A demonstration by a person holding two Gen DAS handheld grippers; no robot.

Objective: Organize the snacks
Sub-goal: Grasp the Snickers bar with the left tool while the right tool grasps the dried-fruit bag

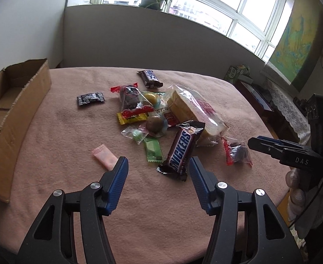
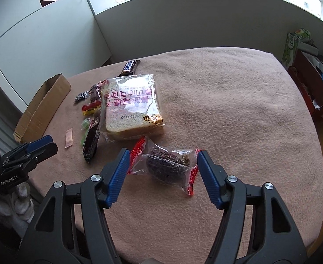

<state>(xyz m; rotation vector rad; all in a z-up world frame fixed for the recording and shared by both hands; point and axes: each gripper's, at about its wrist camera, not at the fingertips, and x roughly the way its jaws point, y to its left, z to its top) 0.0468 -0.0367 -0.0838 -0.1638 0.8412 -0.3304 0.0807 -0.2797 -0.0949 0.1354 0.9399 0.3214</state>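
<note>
Your left claw [image 1: 158,165] hangs spread over the pink blanket [image 1: 51,132] that covers the bench, nothing pinched; the lower end of the Snickers bar [image 1: 180,149] lies between its blue pads [image 1: 119,176], close to the right pad, though you cannot tell from this view whether they touch; a pink sachet [image 1: 104,157] lies just beside the left pad. Your right claw [image 2: 163,160] is also spread, its pads [image 2: 207,176] flanking a clear red-ended packet [image 2: 168,166] with a dark, wrinkled piece inside; the packet's crimped ends sit right at the pads, but the film shows no squeeze, so it lies on the blanket and is not gripped.

The rest of the snacks are heaped mid-bench: a bagged slice of toast [image 2: 131,105] with red print lies just beyond the red-ended packet; a green wrapped sweet [image 1: 153,149] sits left of the Snickers bar; a yellow and red packet [image 1: 131,116], a foil-wrapped ball [image 1: 155,123] and a second red-ended packet [image 1: 128,95] crowd together behind it; a second chocolate bar [image 1: 149,78] lies at the far side of the heap, and a small black packet [image 1: 90,98] lies apart to the left. An open cardboard box [image 1: 14,110] stands at the left edge of the bench, well apart from the heap. Your gloved hand [image 1: 297,189] grips the right tool's handle.
</note>
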